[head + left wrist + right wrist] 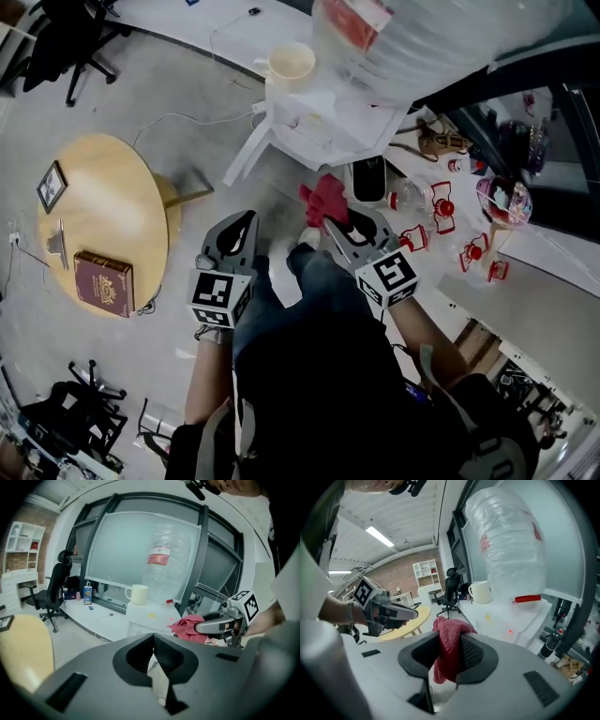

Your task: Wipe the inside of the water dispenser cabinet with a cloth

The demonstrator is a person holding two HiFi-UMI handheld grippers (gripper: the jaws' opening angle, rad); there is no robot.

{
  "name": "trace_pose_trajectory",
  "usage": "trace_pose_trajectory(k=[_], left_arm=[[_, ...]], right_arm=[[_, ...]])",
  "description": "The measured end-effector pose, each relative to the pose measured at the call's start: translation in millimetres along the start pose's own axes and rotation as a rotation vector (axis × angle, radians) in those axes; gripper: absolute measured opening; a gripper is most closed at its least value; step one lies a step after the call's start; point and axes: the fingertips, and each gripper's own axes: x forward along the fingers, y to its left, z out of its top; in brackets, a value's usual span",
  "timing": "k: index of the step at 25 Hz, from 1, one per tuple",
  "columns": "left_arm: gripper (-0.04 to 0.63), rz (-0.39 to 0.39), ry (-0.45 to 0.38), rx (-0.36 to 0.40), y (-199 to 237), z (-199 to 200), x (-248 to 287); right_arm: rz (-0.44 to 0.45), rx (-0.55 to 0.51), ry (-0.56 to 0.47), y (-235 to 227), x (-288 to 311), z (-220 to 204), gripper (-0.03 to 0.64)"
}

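Step, as I judge it: approach, wiping not yet begun.
- Right tongs [339, 223] clamped on crumpled pink-red terry cloth [322, 197]; cloth bunched, soft, spilling past pads.
- Left tongs [242, 225] closed, empty.
- Cloth at 12 o'clock from person, near white water dispenser with clear plastic bottle [314, 122].
- Next likely: reach cabinet, press cloth against inner walls.

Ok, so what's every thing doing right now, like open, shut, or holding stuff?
left gripper: shut, empty.
right gripper: shut on the red cloth.
red cloth: bunched, hanging from the right gripper.
water bottle: upside down on the dispenser.
mug: upright on the dispenser.
book: closed, flat on the round table.
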Motion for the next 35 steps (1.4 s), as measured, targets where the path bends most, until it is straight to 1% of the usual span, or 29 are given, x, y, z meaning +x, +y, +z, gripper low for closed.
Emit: trace_pose_trajectory(k=[5, 9, 15, 22, 28, 35], left_arm=[[0.006, 0.010, 0.019, -0.005, 43.6, -42.7, 11.7], [0.006, 0.026, 0.014, -0.005, 75.1, -76.0, 24.5], [0.006, 0.046, 0.002, -0.029, 118.6, -140.3, 52.6], [0.006, 0.050, -0.006, -0.021, 158.2, -208.6, 102.6], [0.006, 0.058, -0.032, 0.003, 194.9, -254.2, 145.6], [0.008, 0.057, -0.040, 0.053, 227.0, -297.7, 191.1]], right_arm=[[0.018, -0.021, 0.042, -3.2, 59.8, -37.5, 0.109], [0.038, -0.052, 0.077, -9.2, 106.9, -75.5, 0.109], [0.061, -0.117, 0.132, -22.0, 180.5, -145.8, 0.109], [0.068, -0.157, 0.186, -49.4, 262.3, -235.5, 0.109], [0.066, -0.222, 0.212, -77.9, 323.3, -311.5, 0.109], [0.062, -0.288, 0.201, -115.1, 379.3, -377.9, 0.109]])
